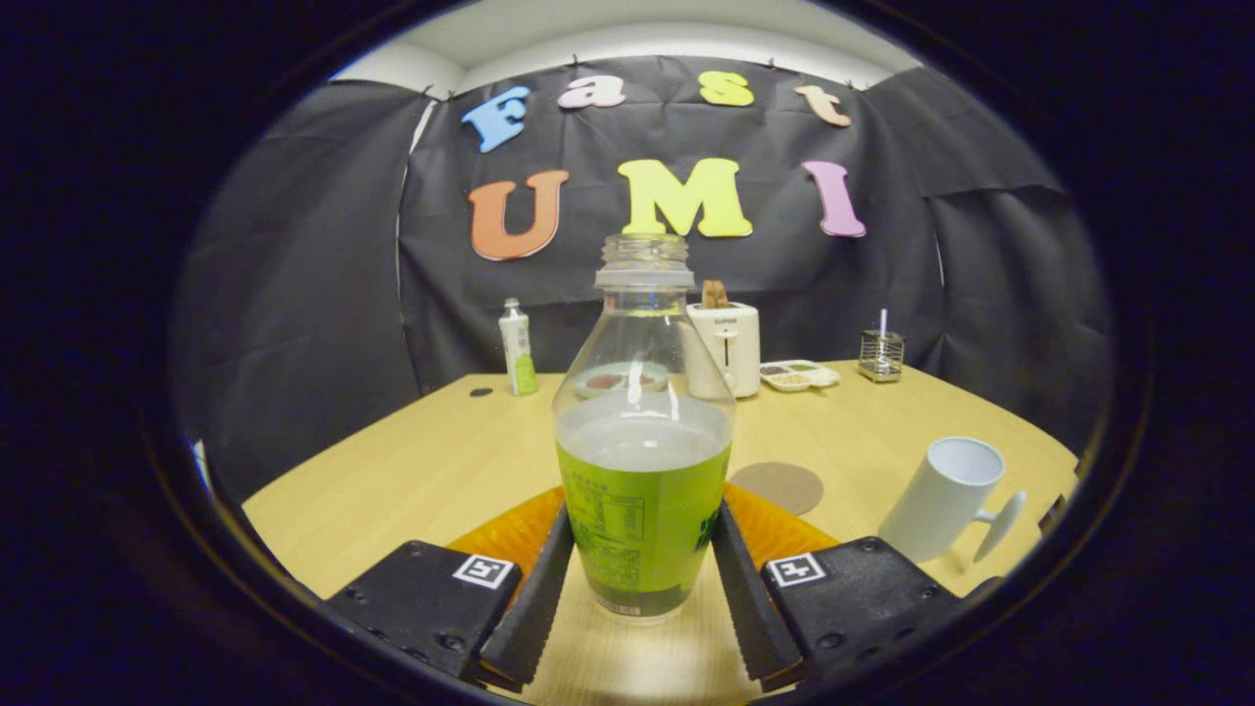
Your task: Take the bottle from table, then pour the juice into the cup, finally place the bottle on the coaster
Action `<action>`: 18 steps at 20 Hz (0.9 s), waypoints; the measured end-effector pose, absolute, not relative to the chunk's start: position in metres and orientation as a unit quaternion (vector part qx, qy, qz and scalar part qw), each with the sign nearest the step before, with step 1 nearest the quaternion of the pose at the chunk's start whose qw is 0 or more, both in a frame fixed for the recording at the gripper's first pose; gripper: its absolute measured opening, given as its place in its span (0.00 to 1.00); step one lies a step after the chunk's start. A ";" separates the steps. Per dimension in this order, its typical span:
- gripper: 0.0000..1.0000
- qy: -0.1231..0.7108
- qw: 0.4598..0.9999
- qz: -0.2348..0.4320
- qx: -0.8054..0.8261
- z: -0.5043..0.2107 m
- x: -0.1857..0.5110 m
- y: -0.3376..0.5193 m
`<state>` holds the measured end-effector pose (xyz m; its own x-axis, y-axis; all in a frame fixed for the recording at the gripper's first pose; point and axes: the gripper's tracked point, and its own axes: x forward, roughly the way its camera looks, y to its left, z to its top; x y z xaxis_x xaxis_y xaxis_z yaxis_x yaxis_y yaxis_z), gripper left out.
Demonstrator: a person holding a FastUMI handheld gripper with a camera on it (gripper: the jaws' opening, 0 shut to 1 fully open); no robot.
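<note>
A small bottle [518, 347] stands far back on the counter [412, 471]. The gripper [642, 579] is clamped on the uncapped juice bottle [642, 461], upright. Beyond sits the coaster [777, 486], then the tilted cup [943, 498].

Quick count: two bottles, a clear uncapped green-label one [642, 431] dead centre and a small white-and-green one [518, 348] upper left. One white ceramic mug [943, 498], one round brown coaster [778, 487], one white toaster [728, 345], maybe one snack tray [800, 374].
</note>
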<state>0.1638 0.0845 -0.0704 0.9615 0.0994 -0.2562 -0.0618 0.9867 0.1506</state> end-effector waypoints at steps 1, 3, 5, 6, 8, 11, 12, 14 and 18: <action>0.79 0.122 0.987 0.037 0.101 -0.062 0.163 0.077; 0.78 0.107 0.982 0.027 0.151 -0.053 0.164 0.065; 0.78 0.098 0.974 0.027 0.204 -0.050 0.168 0.056; 0.78 0.096 0.968 0.030 0.229 -0.050 0.170 0.054; 0.78 0.093 0.952 0.037 0.289 -0.052 0.172 0.048; 0.78 0.100 0.923 0.040 0.370 -0.058 0.179 0.046; 0.78 0.104 0.912 0.041 0.396 -0.061 0.180 0.046; 0.78 0.098 0.882 0.048 0.458 -0.059 0.185 0.047; 0.78 0.082 0.834 0.055 0.543 -0.051 0.199 0.050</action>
<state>0.1986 0.0500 -0.0507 0.9804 0.1810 -0.0777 -0.0020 0.4037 0.9149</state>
